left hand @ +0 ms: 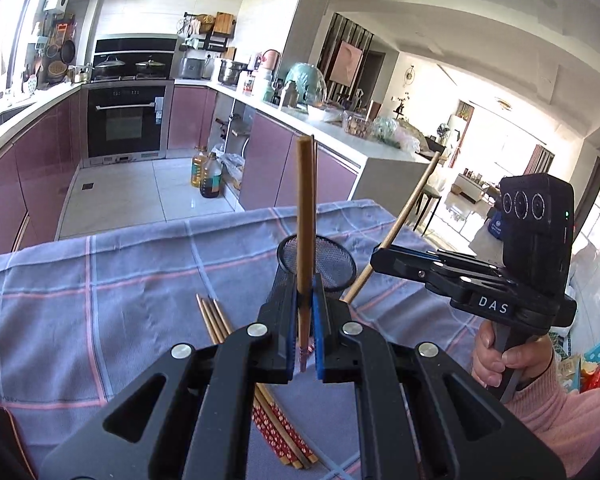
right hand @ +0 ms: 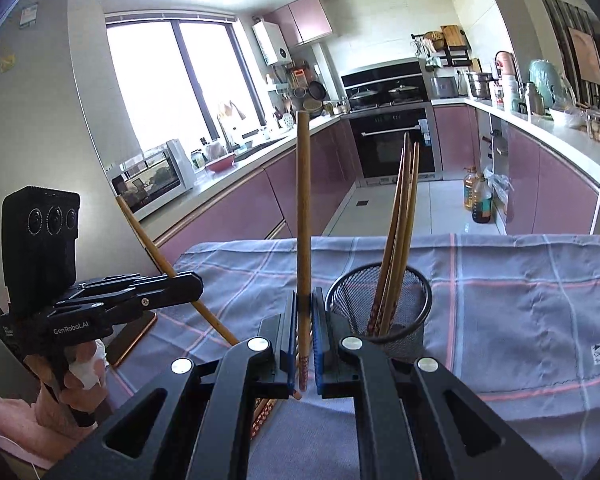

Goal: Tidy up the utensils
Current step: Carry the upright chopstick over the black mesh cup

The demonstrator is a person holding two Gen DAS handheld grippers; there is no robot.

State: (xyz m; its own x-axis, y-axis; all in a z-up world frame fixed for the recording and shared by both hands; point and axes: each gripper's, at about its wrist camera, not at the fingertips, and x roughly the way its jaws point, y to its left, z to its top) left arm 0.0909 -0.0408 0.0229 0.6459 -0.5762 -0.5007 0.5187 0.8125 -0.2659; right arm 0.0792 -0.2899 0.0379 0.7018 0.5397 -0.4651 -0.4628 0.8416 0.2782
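My left gripper [left hand: 305, 300] is shut on a wooden chopstick [left hand: 305, 216] that stands upright, just in front of the black mesh holder [left hand: 334, 258]. My right gripper [right hand: 305, 304] is shut on another chopstick [right hand: 303, 208], also upright, just left of the mesh holder [right hand: 414, 280], which holds several chopsticks [right hand: 400, 240]. More chopsticks [left hand: 216, 320] with red patterned ends lie on the checked cloth under my left gripper. The right gripper [left hand: 380, 258] shows in the left wrist view with its chopstick [left hand: 412, 204] slanting. The left gripper [right hand: 194, 280] shows in the right wrist view.
The table is covered by a blue-grey checked cloth [right hand: 520, 300]. A dark phone-like slab [right hand: 134, 336] lies at its left edge. Behind are purple kitchen cabinets, an oven [left hand: 124, 120] and oil bottles [left hand: 206, 174] on the floor.
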